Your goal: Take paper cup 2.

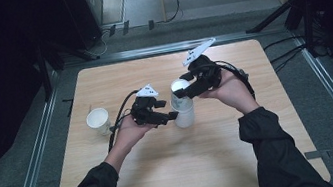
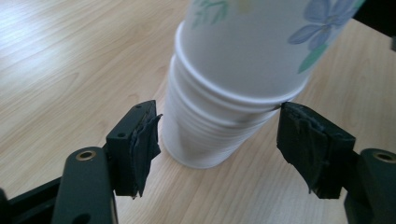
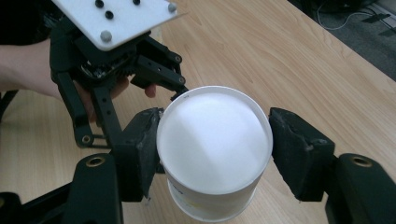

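A stack of white paper cups stands at the middle of the wooden table. My left gripper comes in from the left and is shut on the lower cups, one pad against each side. The top cup has a blue flower print and sits raised in the stack. My right gripper is shut on this top cup just under its rim. In the right gripper view the cup's white inside faces the camera, with the left gripper's white plate behind it.
A single white paper cup stands upright to the left of the left hand. Black cables trail from both grippers across the table. A metal frame borders the table, and dark stands and equipment sit beyond the far edge.
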### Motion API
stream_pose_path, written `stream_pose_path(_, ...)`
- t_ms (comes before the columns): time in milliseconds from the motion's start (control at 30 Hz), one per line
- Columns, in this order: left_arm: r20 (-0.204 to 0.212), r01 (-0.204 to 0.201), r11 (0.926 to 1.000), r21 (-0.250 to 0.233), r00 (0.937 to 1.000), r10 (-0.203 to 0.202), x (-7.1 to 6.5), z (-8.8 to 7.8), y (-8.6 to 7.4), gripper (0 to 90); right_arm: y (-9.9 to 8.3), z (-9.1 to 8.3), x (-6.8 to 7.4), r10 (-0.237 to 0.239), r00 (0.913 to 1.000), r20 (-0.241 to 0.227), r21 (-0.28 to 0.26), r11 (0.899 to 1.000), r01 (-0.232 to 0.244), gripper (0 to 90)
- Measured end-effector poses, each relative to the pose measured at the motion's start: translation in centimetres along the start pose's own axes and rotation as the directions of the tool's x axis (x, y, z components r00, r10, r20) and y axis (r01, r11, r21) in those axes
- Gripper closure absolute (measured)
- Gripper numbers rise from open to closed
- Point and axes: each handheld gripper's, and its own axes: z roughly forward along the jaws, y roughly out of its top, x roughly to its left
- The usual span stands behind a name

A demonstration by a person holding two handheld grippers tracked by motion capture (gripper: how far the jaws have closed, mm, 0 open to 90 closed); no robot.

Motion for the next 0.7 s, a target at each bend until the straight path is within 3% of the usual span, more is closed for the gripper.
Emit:
stream_pose_path(233,0.001,-0.036,0.9993,-0.005,0.9994,0.036,-0.69,0.23,0.18,34.6,-0.03,0.04,-0.08,0.025,0.9997,0.004,-0.012,1.000,-0.025,36.4)
stream_pose_path(400,-0.027,-0.064,0.9979,-0.007,0.9976,0.064,-1.12,0.18,0.22,35.7,-0.05,0.01,-0.19,0.031,0.9995,0.004,-0.014,0.999,-0.031,36.4)
stream_pose_path(700,-0.014,-0.056,0.9984,-0.002,0.9983,0.056,-0.95,0.09,0.16,40.8,-0.10,-0.02,-0.19,0.027,0.9996,0.005,-0.015,1.000,-0.027,36.6)
